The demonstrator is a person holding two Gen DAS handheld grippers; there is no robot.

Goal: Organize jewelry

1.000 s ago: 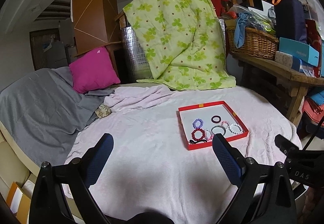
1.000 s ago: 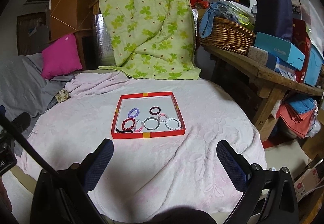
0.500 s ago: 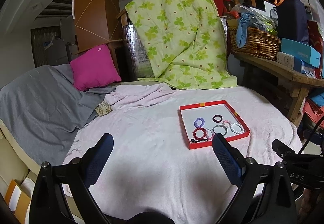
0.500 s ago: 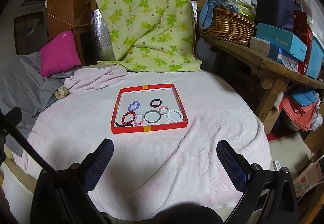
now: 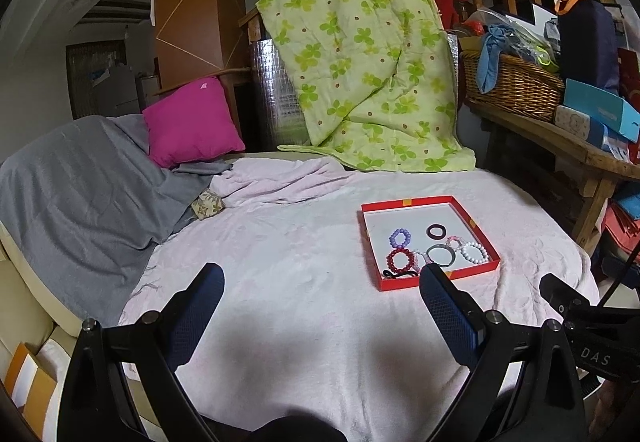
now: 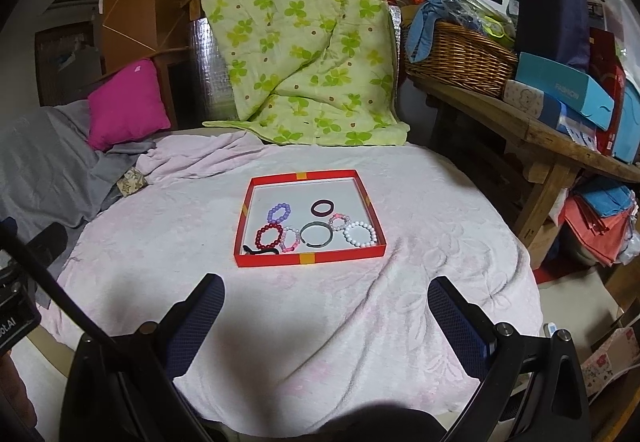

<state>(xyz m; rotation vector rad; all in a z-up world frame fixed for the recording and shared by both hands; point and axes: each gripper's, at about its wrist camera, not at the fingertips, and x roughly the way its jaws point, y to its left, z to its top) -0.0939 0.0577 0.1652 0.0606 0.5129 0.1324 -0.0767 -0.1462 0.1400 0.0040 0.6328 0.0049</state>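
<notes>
- On the pink blanket (image 6: 360, 322) covering the round surface, a shallow red tray (image 6: 310, 259) is lying flat, well ahead of both grippers.
- Inside the tray, a lilac bead bracelet (image 6: 278, 213) and a dark ring band (image 6: 322, 207) are sitting toward the far side.
- Along the near side, a dark red bead bracelet (image 6: 269, 237), a pink-and-clear bracelet (image 6: 291, 239), a grey-green bangle (image 6: 317, 235), a small pink bracelet (image 6: 339, 221) and a white pearl bracelet (image 6: 360, 234) are lying close together; a black hair tie (image 6: 260, 251) is resting against the near left wall.
- The left gripper (image 5: 320, 296) is hovering over the blanket with jaws spread wide, gripping nothing; the tray is showing to its far right.
- The right gripper (image 6: 325, 302) is hovering likewise, jaws wide apart and empty, nearly centred before the tray.
- Beyond the blanket, a green floral quilt (image 6: 304, 34) is hanging at the far side and a magenta cushion (image 6: 126, 104) is leaning at the far left.
</notes>
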